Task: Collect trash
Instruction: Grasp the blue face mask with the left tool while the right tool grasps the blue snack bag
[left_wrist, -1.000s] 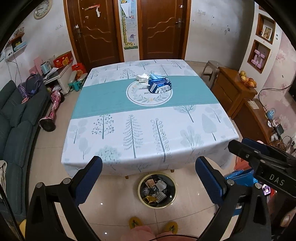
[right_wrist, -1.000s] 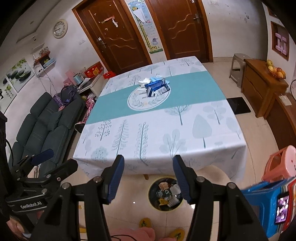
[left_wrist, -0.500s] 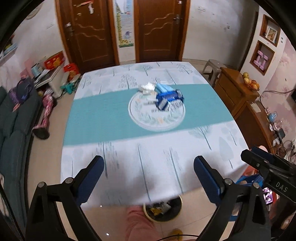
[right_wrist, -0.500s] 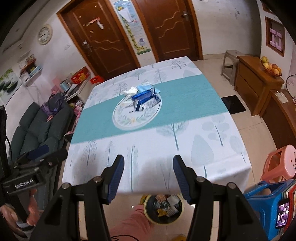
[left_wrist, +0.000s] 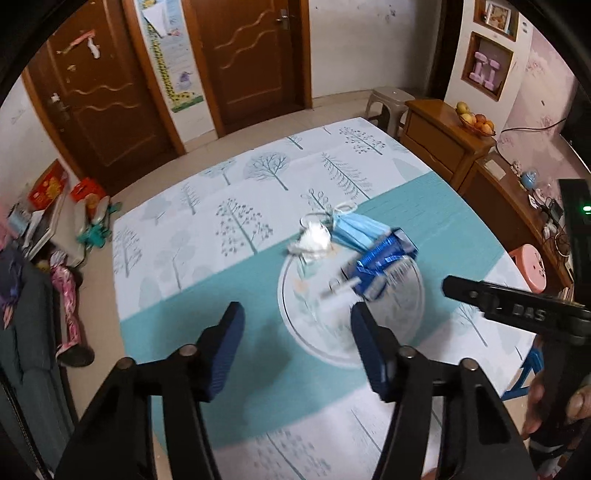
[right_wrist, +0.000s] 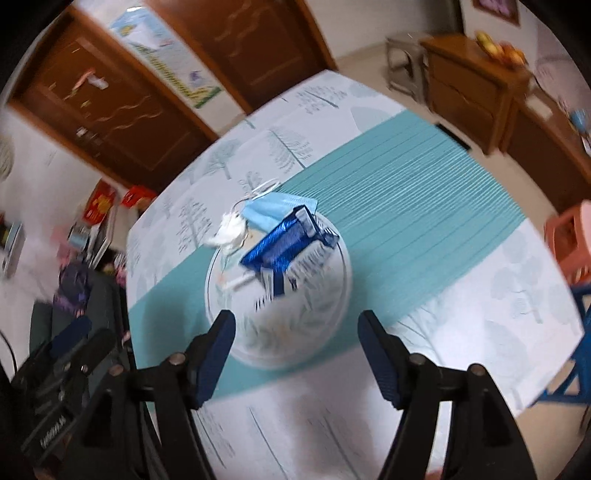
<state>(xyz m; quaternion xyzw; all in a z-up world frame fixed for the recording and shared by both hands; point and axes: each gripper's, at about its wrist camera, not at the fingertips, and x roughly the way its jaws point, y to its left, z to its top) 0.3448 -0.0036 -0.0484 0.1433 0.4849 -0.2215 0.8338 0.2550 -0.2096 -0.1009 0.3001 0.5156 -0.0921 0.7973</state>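
Left wrist view: left gripper (left_wrist: 295, 325) over the table (left_wrist: 192, 306), jaws spread wide, nothing between them, blue pads (left_wrist: 225, 354) hovering above the teal band of the tree-print tablecloth. Trash pile sits ahead and a bit right of the gripper, on the far part of the round medallion print (left_wrist: 351, 306): crumpled white tissue (left_wrist: 314, 242) on the left, blue face mask (left_wrist: 356, 230) just behind and touching it, shiny blue wrapper (left_wrist: 384, 258) right of those, a small white stick-like piece (left_wrist: 341, 288) in front, blurred, can't tell what it is. The right gripper's black body, marked DAS, is at the frame's right edge, a hand (left_wrist: 554, 406) on it. Wooden cabinet (left_wrist: 443, 136) with fruit bowl (left_wrist: 474, 122) beyond the table on the right, pink stool (left_wrist: 528, 266) near the table's right side. Right wrist view, motion-blurred: right gripper (right_wrist: 295, 328) also over the table, jaws wide apart, holding nothing. Same pile straight ahead on the medallion's far half: tissue (right_wrist: 229, 230), mask (right_wrist: 273, 208), blue wrapper (right_wrist: 284, 245) touching one another. Left gripper body at lower left, blurred. Brown doors (right_wrist: 110, 99) behind the table.
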